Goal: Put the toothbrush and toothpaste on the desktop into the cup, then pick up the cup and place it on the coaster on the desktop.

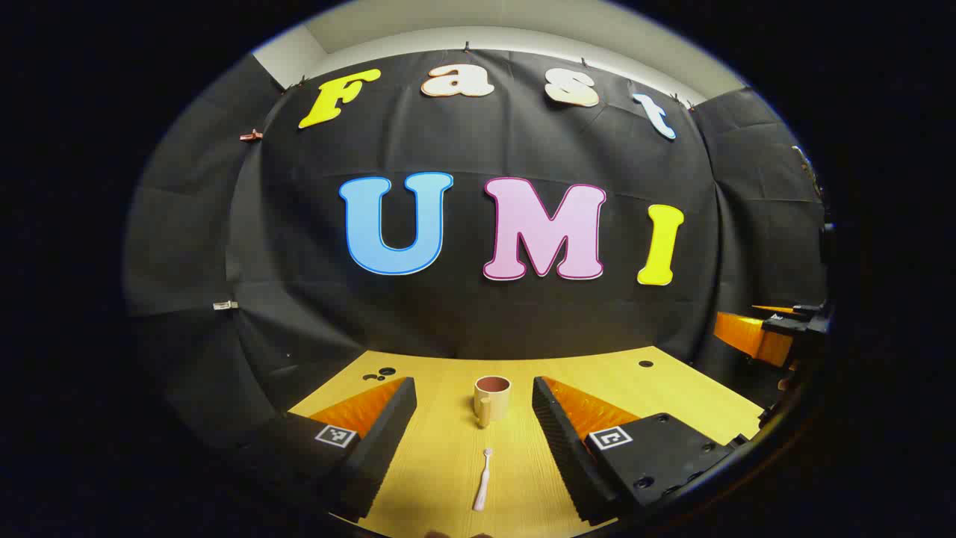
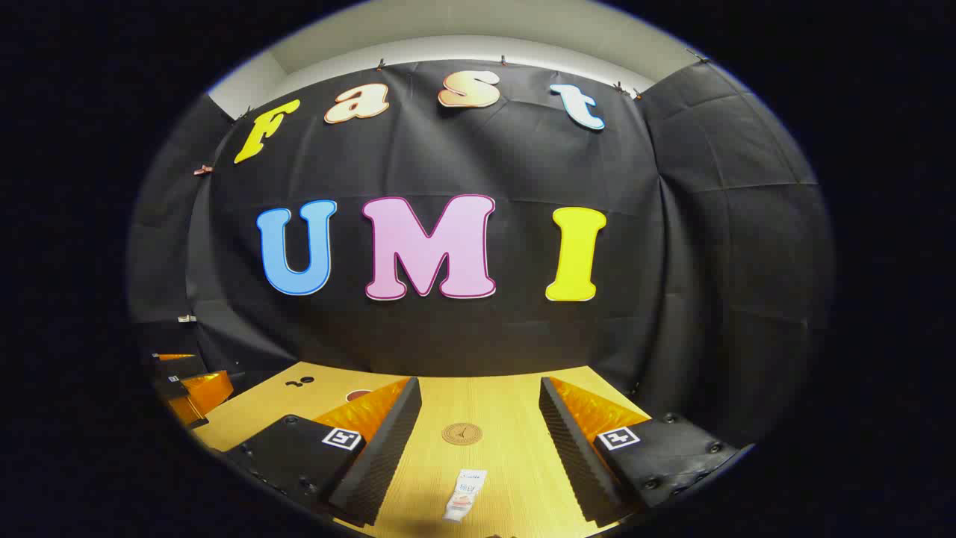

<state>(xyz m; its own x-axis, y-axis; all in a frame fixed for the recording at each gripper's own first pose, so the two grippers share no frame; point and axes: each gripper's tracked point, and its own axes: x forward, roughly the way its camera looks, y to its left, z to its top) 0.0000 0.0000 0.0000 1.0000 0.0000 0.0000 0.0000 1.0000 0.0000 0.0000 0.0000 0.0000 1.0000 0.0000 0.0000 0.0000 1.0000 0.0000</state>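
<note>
I am holding both my left tool [image 1: 474, 418] and right tool [image 2: 478, 426] open over the counter [image 1: 441, 463], framing a pale toothbrush [image 1: 482, 480], a tan cup [image 1: 492, 400], a flat toothpaste tube [image 2: 464, 495] and a round coaster [image 2: 461, 433].

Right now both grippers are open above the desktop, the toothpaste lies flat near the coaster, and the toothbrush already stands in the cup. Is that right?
Not quite. The toothbrush is not in the cup; the left gripper view shows it lying flat on the desktop in front of the cup, between the open left gripper. The rest holds: the right gripper view shows the open right gripper, with the toothpaste flat near the coaster.
</note>
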